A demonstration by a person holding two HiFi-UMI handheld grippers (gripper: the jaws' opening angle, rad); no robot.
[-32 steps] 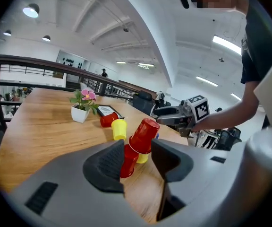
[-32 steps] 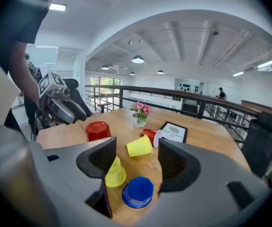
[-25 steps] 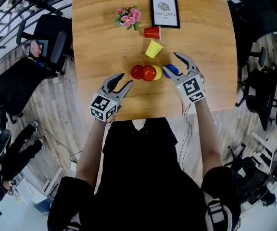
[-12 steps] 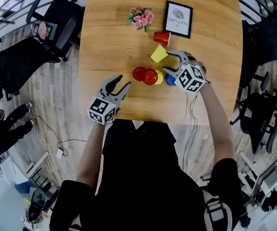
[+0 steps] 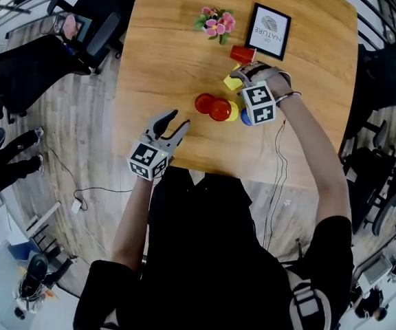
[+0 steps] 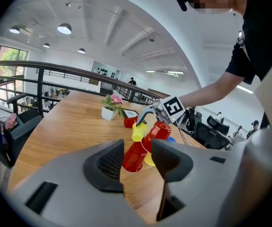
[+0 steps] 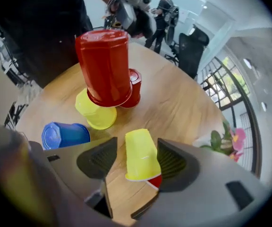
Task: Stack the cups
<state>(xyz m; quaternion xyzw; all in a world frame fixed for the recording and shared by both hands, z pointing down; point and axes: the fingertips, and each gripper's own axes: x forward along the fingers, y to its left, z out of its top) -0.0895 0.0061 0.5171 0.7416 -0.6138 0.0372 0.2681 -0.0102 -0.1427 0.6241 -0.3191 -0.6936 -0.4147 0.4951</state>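
Observation:
Several plastic cups lie on the wooden table (image 5: 163, 53). A yellow cup (image 7: 140, 155) stands upside down between the jaws of my right gripper (image 7: 137, 145), with a gap on its left side, so the jaws are open around it. In the head view that yellow cup (image 5: 231, 84) sits just below a tipped red cup (image 5: 242, 53), with the right gripper (image 5: 241, 74) over it. Two red cups (image 5: 212, 106), another yellow cup (image 5: 233, 111) and a blue cup (image 5: 245, 118) cluster at mid-table. My left gripper (image 5: 177, 119) is open and empty near the front edge, short of the cluster.
A small pot of pink flowers (image 5: 215, 20) and a framed picture (image 5: 270, 31) stand at the far side of the table. Office chairs (image 5: 95, 19) stand on the floor to the left. The near table edge runs just behind my left gripper.
My right gripper has moved from beside the blue cup away from me to the upside-down yellow cup, which now sits between its jaws. The left gripper has hardly moved.

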